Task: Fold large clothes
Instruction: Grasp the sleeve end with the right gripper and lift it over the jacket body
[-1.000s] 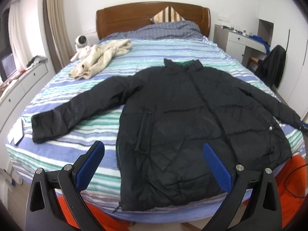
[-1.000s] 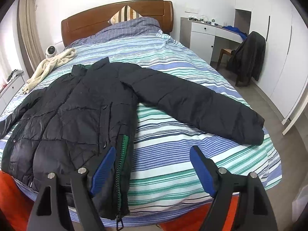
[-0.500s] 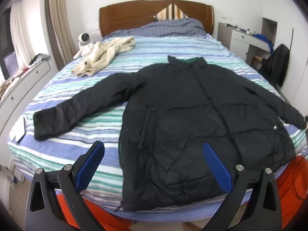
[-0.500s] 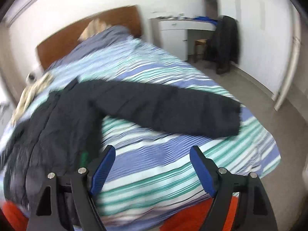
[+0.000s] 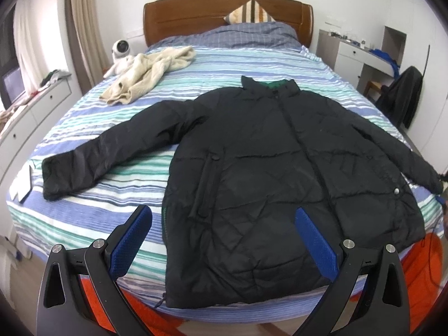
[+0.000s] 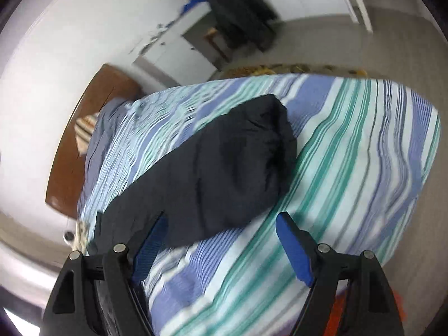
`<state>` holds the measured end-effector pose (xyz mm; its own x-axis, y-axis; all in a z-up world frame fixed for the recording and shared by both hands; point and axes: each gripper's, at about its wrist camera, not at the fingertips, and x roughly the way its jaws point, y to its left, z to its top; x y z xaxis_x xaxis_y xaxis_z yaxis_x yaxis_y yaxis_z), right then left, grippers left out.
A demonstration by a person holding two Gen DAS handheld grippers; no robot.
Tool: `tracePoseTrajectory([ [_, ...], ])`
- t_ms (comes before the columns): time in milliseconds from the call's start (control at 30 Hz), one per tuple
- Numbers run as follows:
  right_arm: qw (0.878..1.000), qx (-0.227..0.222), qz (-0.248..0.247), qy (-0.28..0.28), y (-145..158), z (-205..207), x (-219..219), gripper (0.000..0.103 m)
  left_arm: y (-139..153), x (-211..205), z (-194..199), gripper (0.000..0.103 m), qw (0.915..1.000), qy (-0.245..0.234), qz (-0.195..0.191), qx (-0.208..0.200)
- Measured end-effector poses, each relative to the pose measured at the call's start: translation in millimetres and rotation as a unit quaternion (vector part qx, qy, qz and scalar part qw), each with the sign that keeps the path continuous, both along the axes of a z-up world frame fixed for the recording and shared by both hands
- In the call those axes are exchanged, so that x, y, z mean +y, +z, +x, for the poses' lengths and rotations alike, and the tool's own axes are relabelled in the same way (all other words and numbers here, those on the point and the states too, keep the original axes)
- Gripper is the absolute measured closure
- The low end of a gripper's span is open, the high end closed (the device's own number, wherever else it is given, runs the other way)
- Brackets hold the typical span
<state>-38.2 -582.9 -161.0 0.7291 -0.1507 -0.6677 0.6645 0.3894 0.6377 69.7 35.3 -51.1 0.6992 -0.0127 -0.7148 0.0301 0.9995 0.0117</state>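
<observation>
Left wrist view:
Jacket: a black padded jacket (image 5: 280, 173) lies flat on the striped bed (image 5: 84, 218), front up, collar toward the headboard (image 5: 224, 14), both sleeves spread out.
Left tongs: the left tongs (image 5: 224, 240) hover over the jacket's hem at the foot of the bed, blue pads wide apart, nothing between them.
Other things: a cream garment (image 5: 145, 70) is crumpled near the pillow end.

Right wrist view:
Picture: tilted and blurred.
Sleeve: the jacket's sleeve (image 6: 212, 176) lies on the bedsheet (image 6: 364, 168), cuff end ahead of the tongs.
Right tongs: the right tongs (image 6: 218, 246) are open and empty, just short of the sleeve.
</observation>
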Motion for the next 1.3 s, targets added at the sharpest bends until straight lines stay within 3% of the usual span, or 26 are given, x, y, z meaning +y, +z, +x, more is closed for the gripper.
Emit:
tracePoseTrajectory([
  [67, 1.0, -0.006, 0.017, -0.017, -11, 8, -11, 0.031, -1, 1, 0, 0.001, 1.0, 0.002, 0.001, 0.001],
  [133, 0.999, 0.006, 0.027, -0.042, -21, 13, -21, 0.073, -3, 3, -1, 0.001, 1.0, 0.008, 0.0, 0.005],
  [200, 0.999, 0.013, 0.008, -0.041, -19, 18, -21, 0.085, -5, 7, -2, 0.001, 0.9998, 0.015, 0.0, 0.009],
  [233, 0.999, 0.02, -0.025, -0.031, -8, 22, -15, 0.089, -5, 9, -3, 0.001, 0.9997, 0.02, 0.002, 0.01],
  [300, 0.996, 0.01, -0.086, -0.003, 20, 31, 2, 0.09, -7, 13, -5, 0.001, 0.9994, 0.03, 0.008, 0.01],
  [367, 0.986, -0.016, -0.16, 0.042, 61, 43, 30, 0.091, -10, 18, -6, 0.001, 0.9991, 0.038, 0.01, 0.013],
  [433, 0.965, -0.043, -0.239, 0.101, 110, 61, 70, 0.091, -16, 24, -6, 0.001, 0.9988, 0.045, 0.001, 0.019],
  [533, 0.929, -0.085, -0.311, 0.18, 165, 90, 132, 0.091, -21, 30, -6, 0.001, 0.9981, 0.055, -0.013, 0.024],
  [633, 0.902, -0.118, -0.336, 0.244, 201, 128, 188, 0.091, -20, 36, -10, 0.001, 0.9976, 0.062, -0.026, 0.019],
  [733, 0.888, -0.14, -0.325, 0.293, 215, 172, 240, 0.091, -21, 44, -14, 0.001, 0.997, 0.071, -0.028, 0.015],
  [867, 0.872, -0.15, -0.312, 0.346, 211, 232, 304, 0.091, -26, 60, -21, 0.001, 0.9952, 0.092, -0.028, 0.019],
  [1000, 0.855, -0.133, -0.302, 0.4, 186, 281, 364, 0.091, -34, 78, -27, 0.001, 0.992, 0.117, -0.036, 0.03],
  [1133, 0.843, -0.089, -0.29, 0.445, 132, 320, 418, 0.091, -44, 90, -28, 0.001, 0.9889, 0.135, -0.041, 0.046],
  [1300, 0.83, -0.043, -0.267, 0.487, 63, 325, 454, 0.091, -49, 86, -22, 0.001, 0.9896, 0.129, -0.036, 0.053],
])
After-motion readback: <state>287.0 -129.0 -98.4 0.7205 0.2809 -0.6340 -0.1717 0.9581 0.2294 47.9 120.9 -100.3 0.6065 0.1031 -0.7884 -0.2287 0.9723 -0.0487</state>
